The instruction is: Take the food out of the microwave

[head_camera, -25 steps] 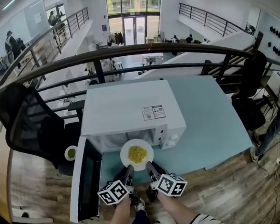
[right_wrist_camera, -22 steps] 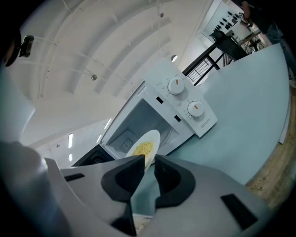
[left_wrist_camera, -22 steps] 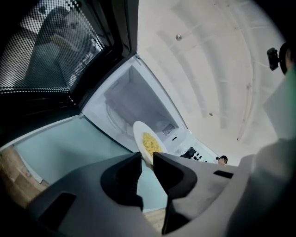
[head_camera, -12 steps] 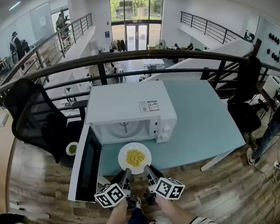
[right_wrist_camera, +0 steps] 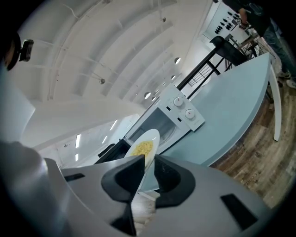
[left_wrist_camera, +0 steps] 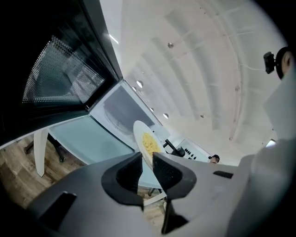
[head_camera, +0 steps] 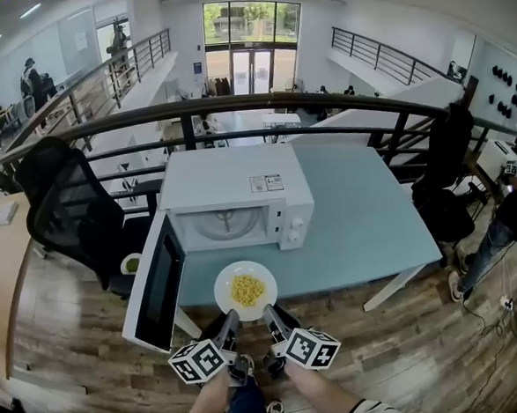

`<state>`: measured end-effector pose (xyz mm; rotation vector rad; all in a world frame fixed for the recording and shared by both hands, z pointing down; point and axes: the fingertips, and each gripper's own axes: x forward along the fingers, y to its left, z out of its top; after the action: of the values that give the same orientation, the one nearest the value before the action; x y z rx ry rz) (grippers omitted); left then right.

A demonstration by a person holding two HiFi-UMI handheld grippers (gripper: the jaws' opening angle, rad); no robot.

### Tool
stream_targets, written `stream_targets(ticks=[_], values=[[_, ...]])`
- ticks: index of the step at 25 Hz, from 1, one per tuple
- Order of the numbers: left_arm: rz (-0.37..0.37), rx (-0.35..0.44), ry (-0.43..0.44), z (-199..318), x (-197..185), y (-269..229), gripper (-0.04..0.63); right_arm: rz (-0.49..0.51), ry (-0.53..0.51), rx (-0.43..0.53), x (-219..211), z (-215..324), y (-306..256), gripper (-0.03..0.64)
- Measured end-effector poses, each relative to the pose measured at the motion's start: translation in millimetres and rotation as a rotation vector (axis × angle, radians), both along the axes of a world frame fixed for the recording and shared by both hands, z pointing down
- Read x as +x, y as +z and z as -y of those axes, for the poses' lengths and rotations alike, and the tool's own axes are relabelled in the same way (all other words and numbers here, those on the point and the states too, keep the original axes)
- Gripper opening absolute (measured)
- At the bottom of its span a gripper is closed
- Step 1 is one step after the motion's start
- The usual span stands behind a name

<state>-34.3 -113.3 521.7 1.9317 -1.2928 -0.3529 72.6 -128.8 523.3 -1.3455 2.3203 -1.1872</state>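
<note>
The left tongs point(left_wrist_camera: 147, 163), matte dark-grey plastic with ribbed pads, stand nearly closed and pinch the thin near rim of the plate point(head_camera: 226, 283). The right tongs point(right_wrist_camera: 149, 163), of the same make, clamp that rim just beside them (each pair takes it edge-on). Held between the two pairs, the plate sits roughly level, outside the cavity and over the near edge of the surface point(head_camera: 366, 229), a smooth pale blue-green top. The plate is round, white, glossy and shallow. At its middle lies a small heap of food point(head_camera: 247, 289), yellow, loose and crumbly. Beyond the plate's far edge stands the microwave point(head_camera: 231, 187), a boxy white case with two round knobs. Its mouth is open, and its dark-windowed door point(head_camera: 155, 292) is swung wide out to the left of the left tongs. Below the tongs runs a wood-plank floor point(head_camera: 402, 359).
</note>
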Motion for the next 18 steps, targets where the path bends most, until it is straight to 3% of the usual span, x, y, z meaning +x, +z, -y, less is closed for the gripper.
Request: stream_targets(ticks=[18], values=[[0.008,0.0,0.019,-80.3,10.1,4.3,0.075,-0.009,-0.015,-0.007,9.7,-81.0,5.2,0.074]])
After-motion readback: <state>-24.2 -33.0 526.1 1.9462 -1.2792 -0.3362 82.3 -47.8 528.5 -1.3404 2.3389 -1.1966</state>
